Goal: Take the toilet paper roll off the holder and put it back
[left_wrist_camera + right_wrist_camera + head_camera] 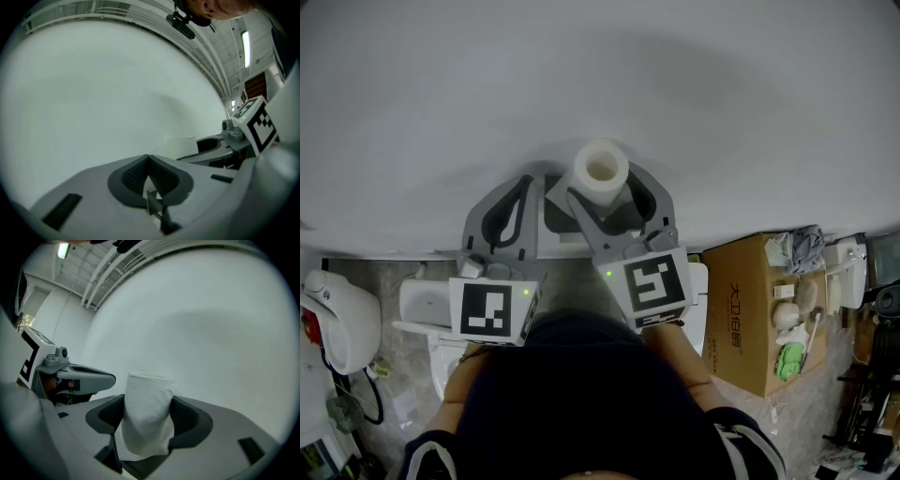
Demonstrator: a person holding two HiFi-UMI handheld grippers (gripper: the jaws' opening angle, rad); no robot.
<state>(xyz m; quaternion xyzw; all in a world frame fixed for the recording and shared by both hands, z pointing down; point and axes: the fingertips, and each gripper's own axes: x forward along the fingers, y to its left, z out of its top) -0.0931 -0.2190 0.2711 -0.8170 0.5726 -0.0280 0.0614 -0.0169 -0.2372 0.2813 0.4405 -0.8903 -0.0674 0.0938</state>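
Box [748, 314] print's unreadable. Right hand-held gripper [150, 404] is clamped on the toilet paper roll [146, 420]; left hand-held gripper [149, 161] is closed, empty.

Grey speckled floor [380, 274] under you
An open brown cardboard box [748, 323] stands toward its right edge; a white toilet [420, 302] sits directly before you.

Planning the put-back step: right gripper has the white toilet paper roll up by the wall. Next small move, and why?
Probably hold the tongs of the right gripper shut on the white toilet paper roll and look around for the holder first. The roll is clamped between them, near the plain white wall; no holder shows in any view. The left gripper is shut and empty.
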